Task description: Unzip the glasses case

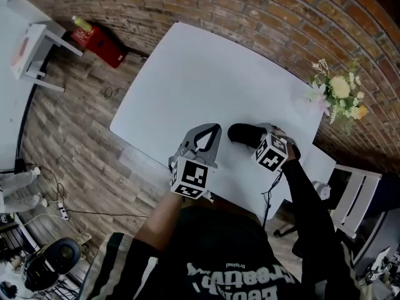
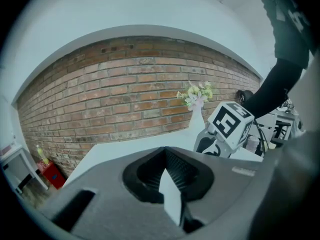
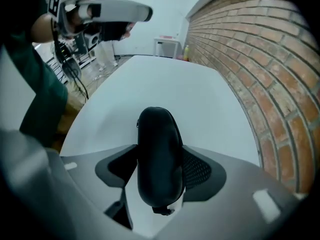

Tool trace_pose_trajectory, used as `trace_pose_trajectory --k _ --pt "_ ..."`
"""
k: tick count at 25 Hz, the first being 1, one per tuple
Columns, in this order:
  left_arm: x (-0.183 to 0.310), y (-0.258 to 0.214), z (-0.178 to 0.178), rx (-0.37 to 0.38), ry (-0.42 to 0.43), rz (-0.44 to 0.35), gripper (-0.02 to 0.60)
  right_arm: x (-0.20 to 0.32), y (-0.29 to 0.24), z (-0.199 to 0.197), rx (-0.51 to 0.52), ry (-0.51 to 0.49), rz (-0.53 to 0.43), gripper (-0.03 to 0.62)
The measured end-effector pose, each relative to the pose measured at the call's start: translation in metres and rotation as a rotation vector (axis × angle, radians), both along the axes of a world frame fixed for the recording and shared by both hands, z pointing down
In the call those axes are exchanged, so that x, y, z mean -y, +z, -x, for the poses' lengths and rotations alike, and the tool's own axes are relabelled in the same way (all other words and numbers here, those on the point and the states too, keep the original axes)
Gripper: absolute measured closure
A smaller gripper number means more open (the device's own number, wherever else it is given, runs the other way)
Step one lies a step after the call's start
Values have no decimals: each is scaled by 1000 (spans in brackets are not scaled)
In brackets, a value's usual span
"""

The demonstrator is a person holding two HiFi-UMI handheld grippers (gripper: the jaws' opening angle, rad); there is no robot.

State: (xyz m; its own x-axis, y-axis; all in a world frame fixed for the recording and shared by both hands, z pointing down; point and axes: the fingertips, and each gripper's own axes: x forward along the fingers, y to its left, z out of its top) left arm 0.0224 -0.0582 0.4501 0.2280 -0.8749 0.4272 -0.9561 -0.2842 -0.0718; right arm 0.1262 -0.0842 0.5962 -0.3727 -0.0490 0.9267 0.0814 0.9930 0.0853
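Step in hand: pinning the case, zip apparently not yet opened. On the white rectangular table, the black oval hard-shell glasses case is straddled lengthwise by the right gripper. Its fingers are spread wide and no firm pinch is seen. The left gripper is closed on nothing, near the case's end. Next, the case should be clamped and the small tab, likely the pull, caught.

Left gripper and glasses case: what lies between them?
Nothing but bare table. The head view shows that empty stretch between the left gripper and the case.
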Motion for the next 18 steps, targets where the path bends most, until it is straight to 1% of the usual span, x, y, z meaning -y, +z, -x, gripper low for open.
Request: trace_pose_trajectory --k 4,6,10,11,12,14,16,18 --pt "-6 24 1 -1 7 55 574 -5 -1 2 89 228 75 304" --pt "-9 40 -2 7 23 95 574 -7 -1 1 111 288 76 304" --pt "-13 79 -10 34 68 204 572 -8 1 -1 82 297 49 304" --pt "-14 89 -13 41 90 234 562 -7 1 -1 78 298 52 303" --pt "-15 98 -18 47 117 265 536 -6 2 -1 76 299 55 301" --pt "-17 116 -28 57 170 327 505 -5 4 -1 78 300 56 299" --pt "-18 134 -35 62 201 390 494 -6 4 -1 77 298 48 298" --pt "-18 150 -38 68 212 444 489 -7 5 -1 74 296 41 298"
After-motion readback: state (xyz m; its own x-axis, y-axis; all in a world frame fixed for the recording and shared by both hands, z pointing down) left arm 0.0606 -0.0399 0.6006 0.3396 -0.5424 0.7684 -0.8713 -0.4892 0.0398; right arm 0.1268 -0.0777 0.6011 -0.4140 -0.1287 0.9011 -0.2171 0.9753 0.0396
